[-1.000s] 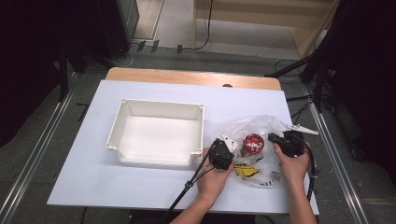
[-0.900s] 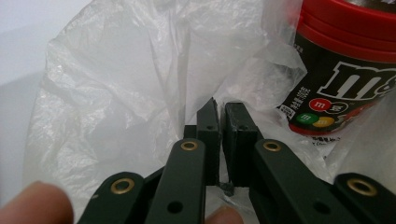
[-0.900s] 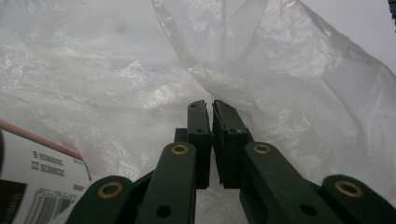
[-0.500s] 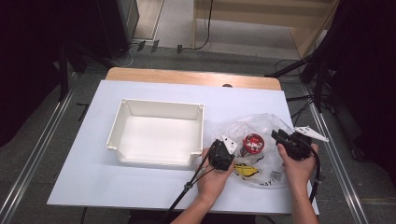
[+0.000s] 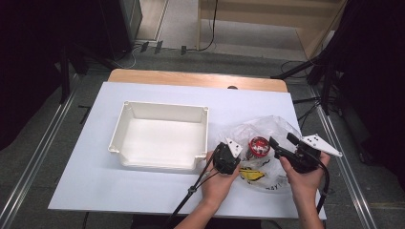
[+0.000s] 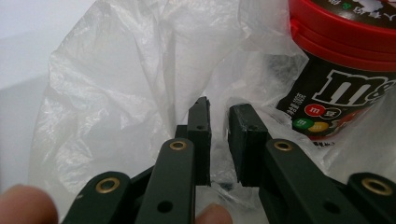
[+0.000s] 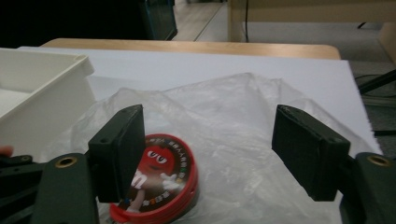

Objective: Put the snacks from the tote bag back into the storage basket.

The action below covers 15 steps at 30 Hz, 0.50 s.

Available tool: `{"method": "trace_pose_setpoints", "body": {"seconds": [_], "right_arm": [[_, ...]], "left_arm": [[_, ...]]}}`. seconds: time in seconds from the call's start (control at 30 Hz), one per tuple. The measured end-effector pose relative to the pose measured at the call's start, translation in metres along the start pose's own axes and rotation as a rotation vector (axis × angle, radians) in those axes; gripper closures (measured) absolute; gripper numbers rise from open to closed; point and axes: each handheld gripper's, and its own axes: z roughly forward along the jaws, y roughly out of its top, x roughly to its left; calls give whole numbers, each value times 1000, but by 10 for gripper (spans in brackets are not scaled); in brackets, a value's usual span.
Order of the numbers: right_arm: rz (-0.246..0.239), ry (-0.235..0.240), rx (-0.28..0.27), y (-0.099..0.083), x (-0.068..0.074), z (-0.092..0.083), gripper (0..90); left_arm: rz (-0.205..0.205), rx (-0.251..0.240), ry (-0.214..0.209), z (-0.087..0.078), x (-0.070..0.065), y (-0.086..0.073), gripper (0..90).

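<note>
On the white desk (image 5: 143,191) a clear plastic bag (image 5: 267,131) lies crumpled at the right, just beside an empty white tray (image 5: 160,138) that sits toward the middle. Inside the bag stands a round candy tub (image 5: 259,146) with a red lid and a dark printed label; yellow packaging (image 5: 251,174) shows through the plastic nearer the person. The left gripper (image 5: 228,157), held in the left hand (image 5: 217,183), sits at the bag's left edge between tray and tub. In the left gripper view its fingers (image 6: 200,135) are almost together, with only a narrow slit between the pads, and a fold of the bag's film rises out of that slit, so they appear to be pinching the plastic; the tub (image 6: 345,70) stands just to their right behind the film, not touched by them. The right gripper (image 5: 286,150), held in the right hand (image 5: 305,176), lies at the bag's right side, pointing left toward the tub. In the right gripper view its fingers (image 7: 119,149) are spread wide and hold nothing; the bag (image 7: 243,121) lies under and between them, and the tub's red lid (image 7: 161,179) sits low beside the left finger, partly hidden behind it.
</note>
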Motion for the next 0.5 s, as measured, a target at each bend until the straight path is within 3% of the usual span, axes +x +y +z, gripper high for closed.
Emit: {"method": "trace_pose_setpoints", "body": {"seconds": [0.1, 0.13, 0.2, 0.5], "right_arm": [[5, 25, 22, -3, 3, 3, 250], [12, 41, 53, -8, 7, 8, 230], [11, 40, 67, -11, 10, 10, 226], [-59, 30, 135, -27, 30, 24, 225]], "left_arm": [[3, -2, -2, -1, 0, 0, 791], [7, -3, -4, -1, 0, 0, 766], [7, -6, -5, -1, 0, 0, 758], [10, -10, -4, -1, 0, -1, 770]]}}
